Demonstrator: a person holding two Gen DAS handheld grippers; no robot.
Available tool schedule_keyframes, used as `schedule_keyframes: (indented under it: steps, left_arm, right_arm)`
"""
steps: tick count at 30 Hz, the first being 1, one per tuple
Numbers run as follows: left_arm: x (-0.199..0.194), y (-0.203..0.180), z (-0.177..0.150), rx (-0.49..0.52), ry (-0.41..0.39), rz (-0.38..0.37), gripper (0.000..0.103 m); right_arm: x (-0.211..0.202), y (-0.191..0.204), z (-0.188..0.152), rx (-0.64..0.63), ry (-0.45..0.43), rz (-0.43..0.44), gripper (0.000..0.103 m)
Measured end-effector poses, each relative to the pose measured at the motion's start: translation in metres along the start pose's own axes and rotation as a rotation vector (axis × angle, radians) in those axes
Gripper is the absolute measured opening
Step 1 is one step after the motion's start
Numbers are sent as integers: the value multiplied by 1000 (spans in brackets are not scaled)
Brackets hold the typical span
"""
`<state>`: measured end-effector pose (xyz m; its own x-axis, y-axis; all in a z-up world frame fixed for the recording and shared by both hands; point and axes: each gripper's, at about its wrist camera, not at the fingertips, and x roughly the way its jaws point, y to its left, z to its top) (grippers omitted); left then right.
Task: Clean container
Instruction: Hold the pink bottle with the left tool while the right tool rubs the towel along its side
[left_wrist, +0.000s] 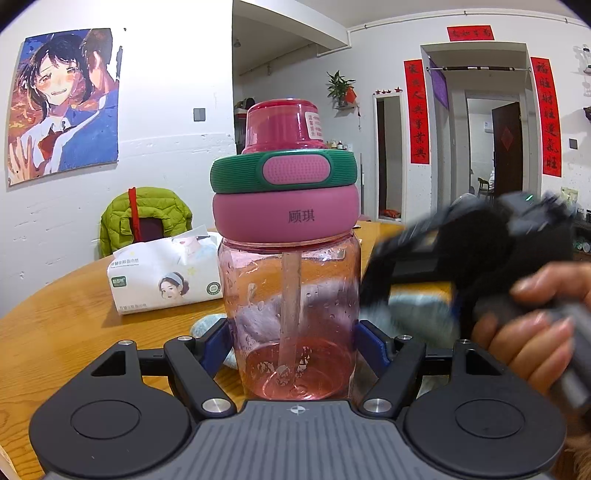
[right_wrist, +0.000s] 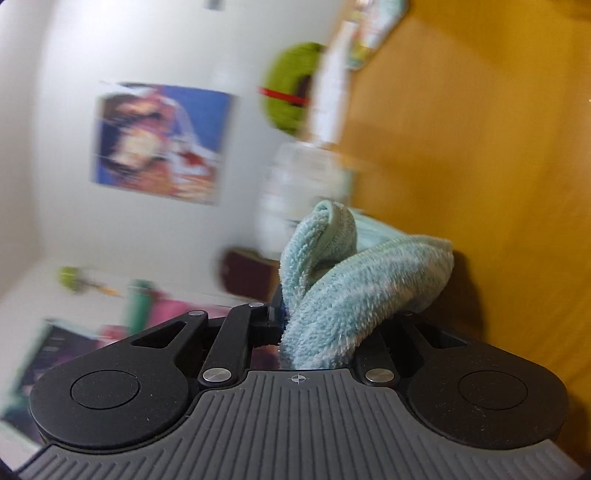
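A clear pink bottle (left_wrist: 291, 302) with a pink and green lid and a straw inside stands upright between the blue fingers of my left gripper (left_wrist: 293, 345), which is shut on its lower body above the wooden table (left_wrist: 55, 332). My right gripper (left_wrist: 458, 258) shows blurred at the bottle's right side, held by a hand. In the right wrist view my right gripper (right_wrist: 295, 321) is shut on a folded light blue towel (right_wrist: 351, 288). The towel also shows behind the bottle in the left wrist view (left_wrist: 417, 314). The bottle's lid shows blurred at the lower left (right_wrist: 162, 314).
A white tissue pack (left_wrist: 166, 273) lies on the table behind the bottle to the left. A green jacket (left_wrist: 146, 218) hangs on a chair at the table's far side. A poster (left_wrist: 62, 103) hangs on the wall.
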<state>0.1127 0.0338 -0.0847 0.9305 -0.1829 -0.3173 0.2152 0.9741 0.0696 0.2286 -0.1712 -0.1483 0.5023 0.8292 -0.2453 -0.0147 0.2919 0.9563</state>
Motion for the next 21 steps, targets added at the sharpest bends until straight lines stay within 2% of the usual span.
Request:
schedule_keyframes:
  steps: [1,4,9,12,13,17,21]
  left_arm:
    - [0,-1,0,0,0,0,71]
    - [-1,-3,1,-1,-1,0,71]
    - [-1,-7,1,6,-3,5,71]
    - [-2,-8,1,1,-2,4,71]
    - [-3,-8,1,-1,-2,3,71]
    - [-6,-9,1,-3,-1,7,71]
    - [-9,-11,2,-13,10,29,72]
  right_arm:
    - [4,-2,-1,-8,8,-51,19]
    - [3,5,0,-46,-7,-39,19]
    - [-25,19,3,-48,-92,333,16]
    - [-26,20,2,-35,-85,364,15]
    - [-22,19,2,-31,-73,303,15]
    - [2,-1,4,-5,5,-42,15]
    - [7,2,4,-51,9,-85,15]
